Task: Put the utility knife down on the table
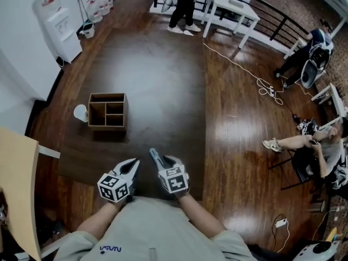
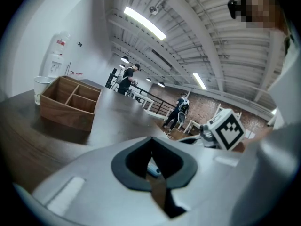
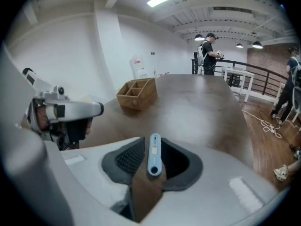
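Note:
The light blue utility knife (image 3: 154, 154) shows in the gap between my right gripper's (image 3: 151, 140) jaws and lies flat on the dark table (image 1: 157, 91) just below them. The jaws stand open and the pads do not press on it. In the head view that gripper (image 1: 154, 154) hovers over the table's near edge. My left gripper (image 1: 132, 165) sits close beside it on the left, its jaws together and empty. Through the narrow slit under the left gripper's (image 2: 150, 142) tips a bit of the blue knife (image 2: 153, 171) is visible.
A wooden box with compartments (image 1: 107, 111) stands on the table's left side, with a white cup (image 1: 80, 113) against its left wall. Beyond the table's right edge are the wooden floor, a cable (image 1: 239, 67) and a seated person (image 1: 310, 145). A white water dispenser (image 1: 57, 23) stands far left.

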A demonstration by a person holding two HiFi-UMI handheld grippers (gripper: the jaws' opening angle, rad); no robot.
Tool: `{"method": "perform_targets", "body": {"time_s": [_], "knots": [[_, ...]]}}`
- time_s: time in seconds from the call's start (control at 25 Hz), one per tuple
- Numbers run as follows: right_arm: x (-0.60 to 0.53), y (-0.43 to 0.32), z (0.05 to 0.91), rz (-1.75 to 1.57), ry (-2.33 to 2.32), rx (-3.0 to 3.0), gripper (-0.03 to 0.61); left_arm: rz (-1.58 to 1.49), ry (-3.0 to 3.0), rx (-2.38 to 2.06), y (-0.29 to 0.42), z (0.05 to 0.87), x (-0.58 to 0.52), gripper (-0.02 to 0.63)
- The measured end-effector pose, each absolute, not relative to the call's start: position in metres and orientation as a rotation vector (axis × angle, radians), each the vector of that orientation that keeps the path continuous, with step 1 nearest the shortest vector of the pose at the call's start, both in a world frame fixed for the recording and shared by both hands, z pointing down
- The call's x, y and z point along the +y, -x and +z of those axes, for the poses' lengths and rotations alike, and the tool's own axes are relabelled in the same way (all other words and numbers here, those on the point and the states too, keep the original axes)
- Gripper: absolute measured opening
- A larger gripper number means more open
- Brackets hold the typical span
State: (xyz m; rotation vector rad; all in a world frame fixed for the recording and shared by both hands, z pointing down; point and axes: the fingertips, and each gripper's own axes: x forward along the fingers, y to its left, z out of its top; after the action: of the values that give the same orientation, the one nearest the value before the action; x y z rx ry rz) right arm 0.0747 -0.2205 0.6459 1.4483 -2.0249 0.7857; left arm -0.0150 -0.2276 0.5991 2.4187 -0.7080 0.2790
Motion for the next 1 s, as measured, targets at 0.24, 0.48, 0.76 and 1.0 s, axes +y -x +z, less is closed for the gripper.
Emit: {"method": "perform_targets", "body": {"time_s": [0.24, 0.48, 0.76, 1.0], "knots": [[-0.206, -0.075, 0.6, 0.754, -1.552, -2.213, 0.109, 0.215, -2.363, -0.747, 0.017, 0.598, -0.212, -0.011], [-0.191, -0.089, 0.575, 0.693, -1.633, -2.288, 0.05, 0.19, -2.347, -0.838, 0.025, 0.595, -0.199, -0.011], [-0.185, -0.089, 0.535, 0.558, -1.687, -2.389, 0.003, 0.027, -2.377, -0.867, 0.031, 0.537, -0.201, -0.011], [-0.174, -0.089, 0.476, 0.45, -1.835, -2.5, 0.002, -0.087, -2.516, -0.819, 0.027, 0.475, -0.185, -0.011]]}}
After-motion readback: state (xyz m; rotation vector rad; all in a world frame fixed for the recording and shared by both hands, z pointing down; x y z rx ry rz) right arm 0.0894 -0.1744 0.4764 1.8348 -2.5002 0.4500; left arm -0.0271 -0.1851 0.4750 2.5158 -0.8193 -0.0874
